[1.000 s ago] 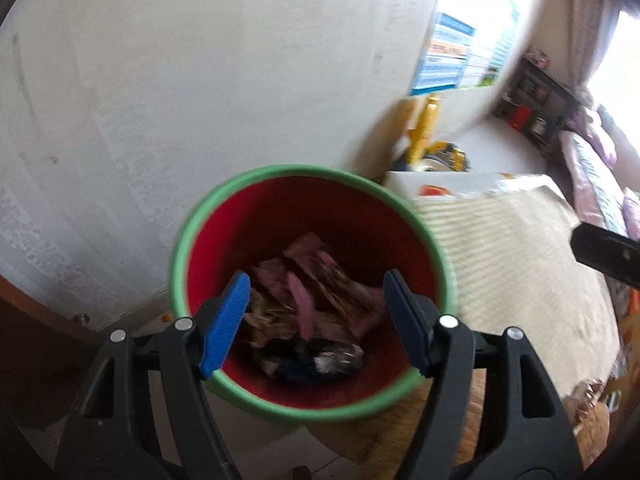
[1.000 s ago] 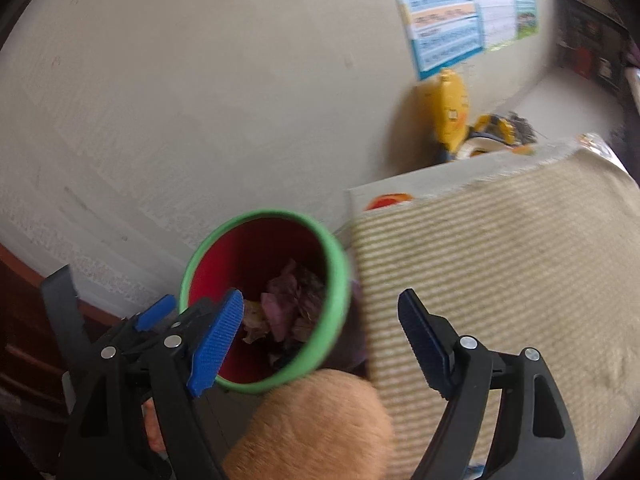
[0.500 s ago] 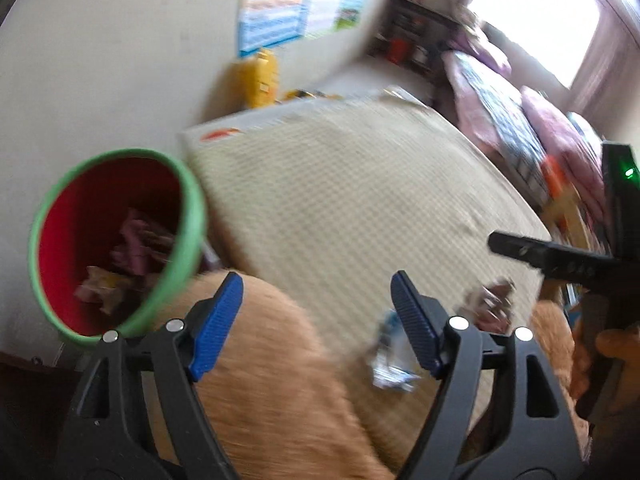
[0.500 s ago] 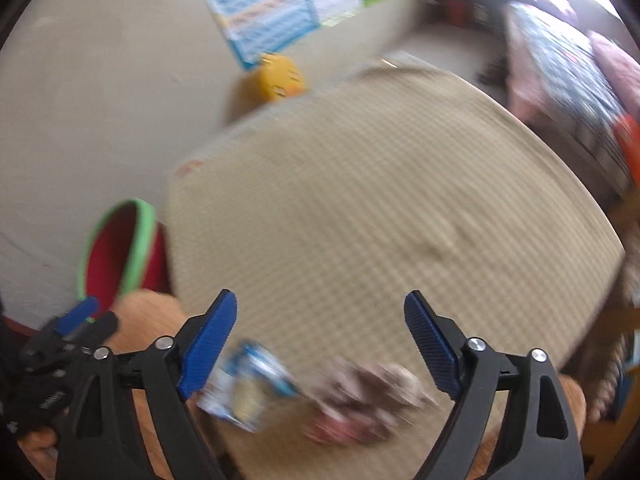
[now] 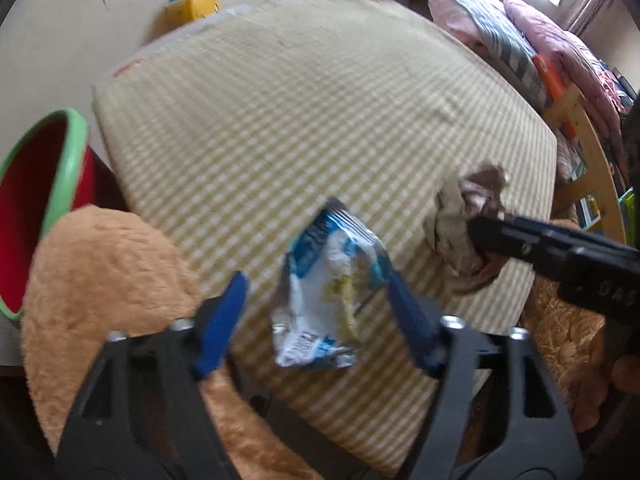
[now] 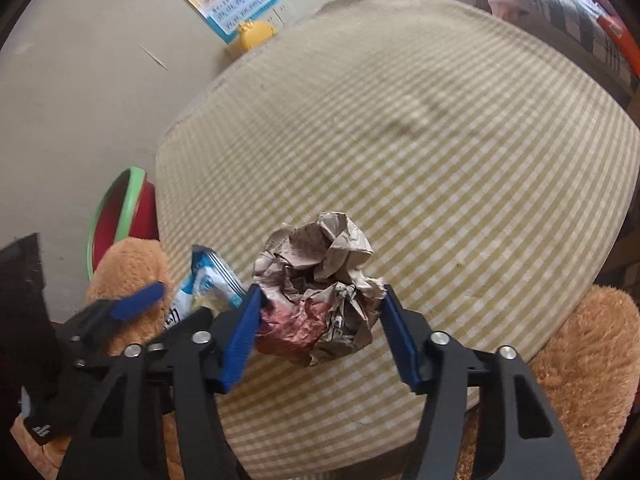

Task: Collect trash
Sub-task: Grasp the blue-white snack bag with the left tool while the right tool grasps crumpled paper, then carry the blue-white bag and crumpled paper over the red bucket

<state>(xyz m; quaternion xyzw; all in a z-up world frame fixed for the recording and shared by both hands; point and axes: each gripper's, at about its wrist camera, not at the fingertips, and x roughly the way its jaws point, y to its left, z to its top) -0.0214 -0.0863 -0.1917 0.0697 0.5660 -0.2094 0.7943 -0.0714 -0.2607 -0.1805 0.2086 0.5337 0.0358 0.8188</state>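
Both grippers moved from bin [image 5: 44, 200] to checked table [image 5: 320, 100]. Left gripper [image 5: 320, 312] closing around wrapper [image 5: 328, 292]; right gripper [image 6: 320, 332] closing on paper wad [image 6: 320, 284].

Red bin [image 5: 36, 208] cut off by left edge.

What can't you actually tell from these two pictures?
- Red bin: cut off by the left wrist view's edge; contents unseen.
- Blue-white wrapper: print blurred, unreadable.
- Crumpled paper: right claw closing around it; firm grip unclear.
- Left claw: closing; contact with wrapper unclear.
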